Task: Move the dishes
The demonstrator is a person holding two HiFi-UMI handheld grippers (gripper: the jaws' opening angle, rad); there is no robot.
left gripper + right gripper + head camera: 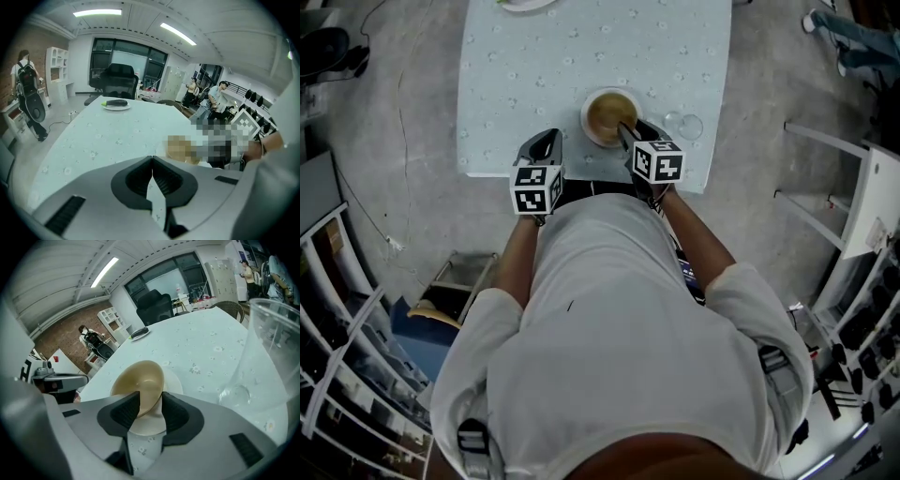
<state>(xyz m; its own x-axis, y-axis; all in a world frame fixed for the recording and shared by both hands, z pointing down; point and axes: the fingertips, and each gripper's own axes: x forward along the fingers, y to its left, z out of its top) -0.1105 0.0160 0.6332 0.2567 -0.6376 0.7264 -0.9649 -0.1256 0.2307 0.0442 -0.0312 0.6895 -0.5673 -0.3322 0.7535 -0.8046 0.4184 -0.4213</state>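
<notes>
A: Where's the bowl?

B: The bowl (139, 379) is at the near edge of the table (534, 75), over a white saucer (177, 380). It's tan inside and looks tipped. I can't tell whether it touches the saucer.

A: And the right gripper?

B: The right gripper (151, 404) has its 2 jaws clamped on the bowl's near rim, 1 inside and 1 outside.

A: The left one?

B: The left gripper (152, 161) has its jaws pressed together with nothing between them. It hangs over the table's near edge, left of the bowl and apart from it.

A: Anything else near the bowl?

B: A clear glass (267, 357) stands upright just to its right. At the far end of the table, well apart, sits 1 plate (116, 106) with something dark on it, and a black chair (115, 80) stands beyond that
</notes>
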